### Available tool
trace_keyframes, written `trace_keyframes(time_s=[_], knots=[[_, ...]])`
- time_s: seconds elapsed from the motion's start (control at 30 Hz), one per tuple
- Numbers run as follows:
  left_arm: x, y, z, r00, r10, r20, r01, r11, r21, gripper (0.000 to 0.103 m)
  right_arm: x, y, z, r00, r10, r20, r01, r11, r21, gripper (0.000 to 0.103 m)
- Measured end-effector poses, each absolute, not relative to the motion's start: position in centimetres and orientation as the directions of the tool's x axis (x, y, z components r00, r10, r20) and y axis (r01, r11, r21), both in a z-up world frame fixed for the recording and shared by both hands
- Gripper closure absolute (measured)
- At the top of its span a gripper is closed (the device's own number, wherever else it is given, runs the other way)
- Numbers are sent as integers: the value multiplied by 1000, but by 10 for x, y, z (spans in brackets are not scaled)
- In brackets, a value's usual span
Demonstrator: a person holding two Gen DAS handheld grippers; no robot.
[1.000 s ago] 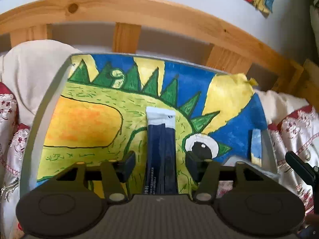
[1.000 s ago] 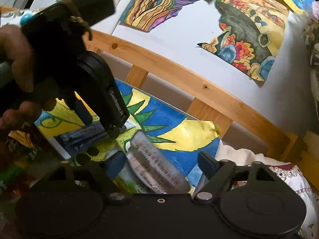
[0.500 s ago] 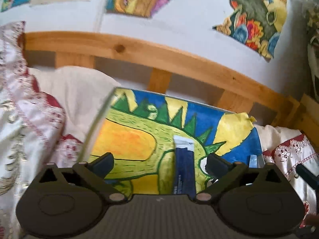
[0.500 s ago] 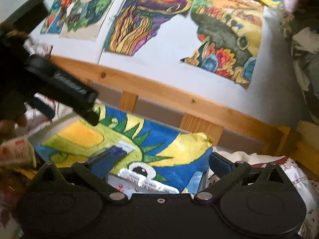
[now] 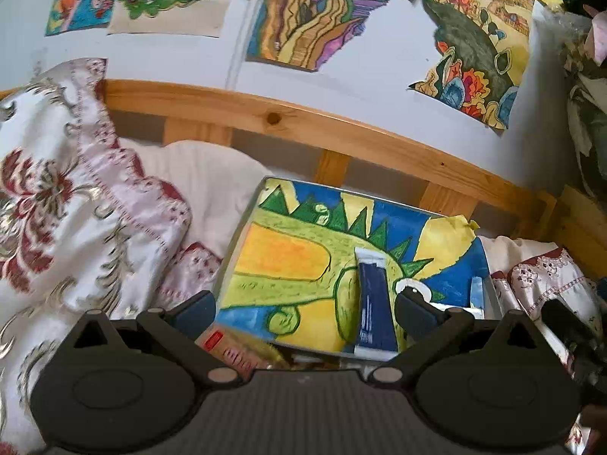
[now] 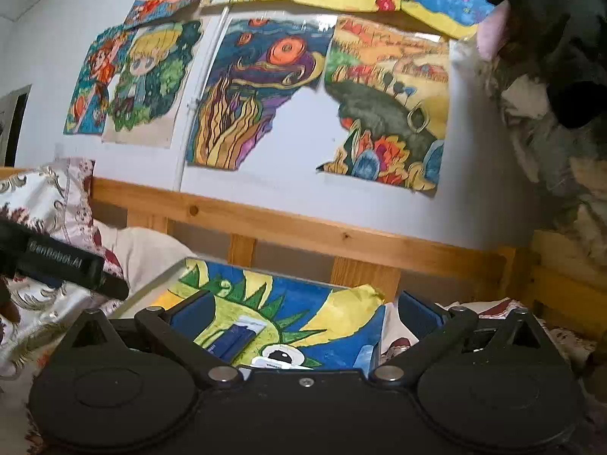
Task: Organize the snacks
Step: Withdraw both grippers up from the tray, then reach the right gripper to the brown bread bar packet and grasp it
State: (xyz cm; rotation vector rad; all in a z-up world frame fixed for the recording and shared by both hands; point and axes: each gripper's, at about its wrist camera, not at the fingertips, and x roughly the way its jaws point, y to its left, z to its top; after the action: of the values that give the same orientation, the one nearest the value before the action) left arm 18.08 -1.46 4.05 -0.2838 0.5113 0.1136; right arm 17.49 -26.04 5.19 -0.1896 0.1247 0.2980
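- A dark blue snack stick (image 5: 373,303) with a white end lies flat on the dinosaur painting (image 5: 288,261) that lines the tray (image 5: 237,242); judged from how it lies, this one is already placed.
- In the right wrist view the same blue stick (image 6: 233,337) shows, with a white-topped packet (image 6: 279,362) lying near it toward the camera, mostly hidden behind the gripper body.
- A thin light blue item (image 5: 476,292) stands by the tray's right edge; what it is cannot be told.
- A red and tan packet (image 5: 235,349) sits off the tray, just at its near-left corner under the left gripper (image 5: 303,311), so at least this one seems left to sort.
- The left gripper has its fingers spread wide and holds nothing; it hangs over the tray's near edge.
- The right gripper (image 6: 303,318) is likewise spread wide and empty, above the tray's near side.
- Around the tray lie a patterned pillow (image 5: 68,204) and bedding, with a wooden rail (image 5: 341,125) and wall drawings behind.
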Motion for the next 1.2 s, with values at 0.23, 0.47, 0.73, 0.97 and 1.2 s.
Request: trace_keyframes(time_s=[0.23,0.47,0.73,0.97,1.2], knots=[[140,-12,37,872,62,-486,-177,965,-195,1,136,-259,54,948,283,-148,-305,939,-159,1],[109,-6,24,852,68,-520,-203,957,-208,1,103,-263,50,941,276,-195,-305,942,-139,1],[82,-3,16,843,62,-535,-200,958,-204,1,75,-265,44,937,242,-252,-277,954,-113,1],[71,-8,10,832,35,-554,-157,972,-174,1,62,-267,38,922,234,-310,-270,960,-78,1],[62,-8,4,820,33,-571,-142,979,-147,1,59,-262,28,887,248,-390,-297,953,-68,1]])
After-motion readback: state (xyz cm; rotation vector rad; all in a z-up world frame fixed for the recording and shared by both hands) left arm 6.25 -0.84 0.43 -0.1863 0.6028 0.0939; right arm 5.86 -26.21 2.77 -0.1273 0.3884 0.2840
